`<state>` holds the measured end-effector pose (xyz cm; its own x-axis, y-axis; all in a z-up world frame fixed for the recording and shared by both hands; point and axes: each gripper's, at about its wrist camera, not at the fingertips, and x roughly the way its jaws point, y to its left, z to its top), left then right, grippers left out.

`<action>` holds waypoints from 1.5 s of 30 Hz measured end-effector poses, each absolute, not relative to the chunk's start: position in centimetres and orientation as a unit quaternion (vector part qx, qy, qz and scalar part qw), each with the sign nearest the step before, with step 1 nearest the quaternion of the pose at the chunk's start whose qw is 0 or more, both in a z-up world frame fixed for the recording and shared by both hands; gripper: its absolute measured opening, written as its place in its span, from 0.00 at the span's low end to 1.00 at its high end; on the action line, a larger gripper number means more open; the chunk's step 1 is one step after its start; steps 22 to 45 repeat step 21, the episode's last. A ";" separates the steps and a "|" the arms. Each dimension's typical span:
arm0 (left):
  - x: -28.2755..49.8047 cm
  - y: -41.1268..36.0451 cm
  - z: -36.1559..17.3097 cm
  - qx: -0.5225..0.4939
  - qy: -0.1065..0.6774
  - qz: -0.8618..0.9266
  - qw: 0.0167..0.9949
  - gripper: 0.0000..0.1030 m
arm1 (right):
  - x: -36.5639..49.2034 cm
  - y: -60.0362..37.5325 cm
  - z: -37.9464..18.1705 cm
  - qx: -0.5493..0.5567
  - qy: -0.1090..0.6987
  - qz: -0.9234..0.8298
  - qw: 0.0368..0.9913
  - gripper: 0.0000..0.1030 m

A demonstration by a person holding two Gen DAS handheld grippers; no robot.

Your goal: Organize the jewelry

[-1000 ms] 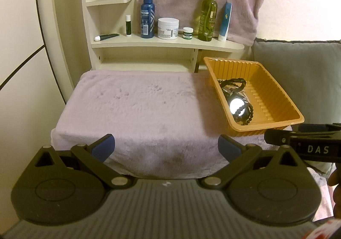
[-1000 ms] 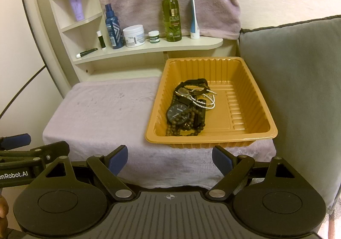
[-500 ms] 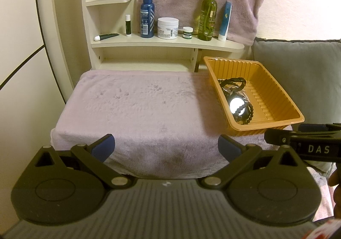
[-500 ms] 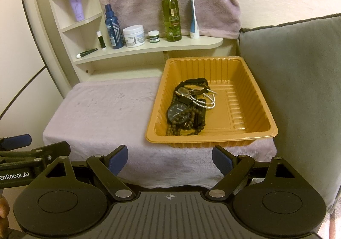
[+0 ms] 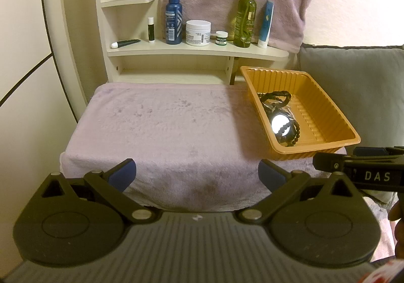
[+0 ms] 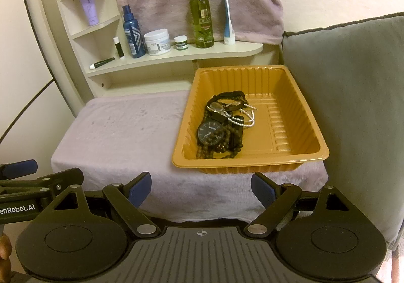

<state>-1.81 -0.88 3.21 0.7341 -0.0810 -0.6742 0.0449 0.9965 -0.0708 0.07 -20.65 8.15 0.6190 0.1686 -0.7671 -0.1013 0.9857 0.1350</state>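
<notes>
The jewelry looks gathered already: the watch [image 6: 209, 133], bead strands [image 6: 227, 143] and pearl bracelet [image 6: 241, 116] lie heaped in the orange tray [image 6: 313, 154] on the towel-covered counter [image 6: 121, 131]. Both the left gripper [image 5: 197, 174] and right gripper [image 6: 202, 188] hang wide and empty, short of it; untangling may remain.

Jewelry [image 6: 223, 124] lies in tray [image 6: 313, 154] on table's [image 6: 121, 131] right side.

Cream walls, cream shelf unit [image 6: 176, 56] w/ toiletries, grey cushion [image 6: 353, 111] at right, warm dim light.
</notes>
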 end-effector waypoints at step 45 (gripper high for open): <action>-2.0 -0.7 2.9 -0.029 0.353 -0.037 0.934 0.99 | -0.1 -20.8 8.1 0.043 0.430 0.074 0.899 0.83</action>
